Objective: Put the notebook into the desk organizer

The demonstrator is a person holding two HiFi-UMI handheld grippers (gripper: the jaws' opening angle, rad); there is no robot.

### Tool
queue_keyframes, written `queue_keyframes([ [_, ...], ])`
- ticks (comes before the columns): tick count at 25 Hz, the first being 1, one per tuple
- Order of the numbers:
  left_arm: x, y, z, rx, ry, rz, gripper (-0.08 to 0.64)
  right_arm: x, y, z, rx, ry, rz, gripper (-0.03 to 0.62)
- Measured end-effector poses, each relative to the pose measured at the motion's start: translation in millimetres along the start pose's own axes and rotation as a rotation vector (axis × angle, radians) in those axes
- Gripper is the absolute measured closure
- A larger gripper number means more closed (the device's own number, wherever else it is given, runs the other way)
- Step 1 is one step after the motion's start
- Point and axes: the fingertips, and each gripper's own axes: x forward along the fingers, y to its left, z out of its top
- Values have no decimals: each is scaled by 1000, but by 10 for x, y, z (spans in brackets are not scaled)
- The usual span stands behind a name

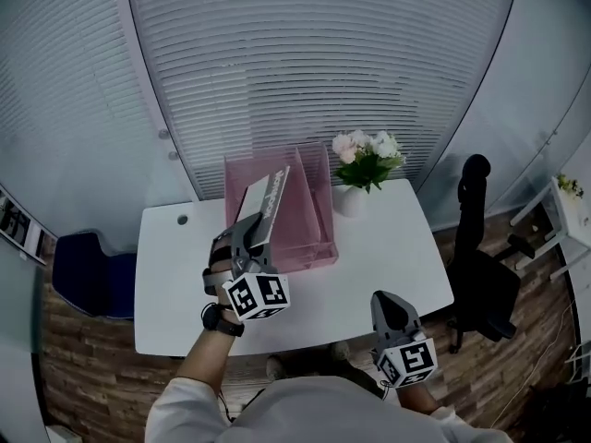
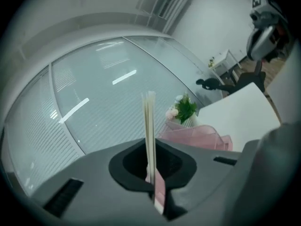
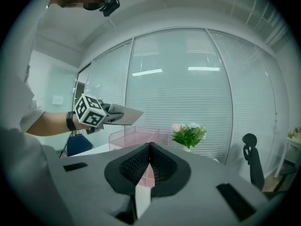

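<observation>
Head view, centre: my left tongs (image 1: 244,236) clamp the notebook (image 1: 268,197), tilted over the pink desk organizer (image 1: 312,245), I judge to line it up with a slot. Left gripper view: its edge sits pinched mid-frame. Right gripper view, lower centre: right tongs (image 3: 149,150) closed, empty.

The desk organizer (image 1: 309,247) stands on the back half of the table (image 1: 388,257), with the flower vase (image 1: 352,199) just beside it on the right. I have the notebook (image 1: 268,197) tilted over the organizer, my left gripper (image 1: 246,231) at its near end. My right gripper (image 1: 391,305) is over the front right edge. An office chair (image 1: 480,284) stands right of the table, a second chair (image 1: 88,284) left.
</observation>
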Motion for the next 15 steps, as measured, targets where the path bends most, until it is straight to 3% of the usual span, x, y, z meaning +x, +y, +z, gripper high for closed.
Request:
queue_keyframes([
  [5,620,-428,-341,235,207,-60,546,103,-528,44,-7,-13,10,579],
  [10,1066,-769,-639,358,365,-151,546,219,-1116,4,12,-9,-4,578],
  [15,1249,-1027,-717,435,428,-236,543,311,-1462,-119,48,2,-6,578],
])
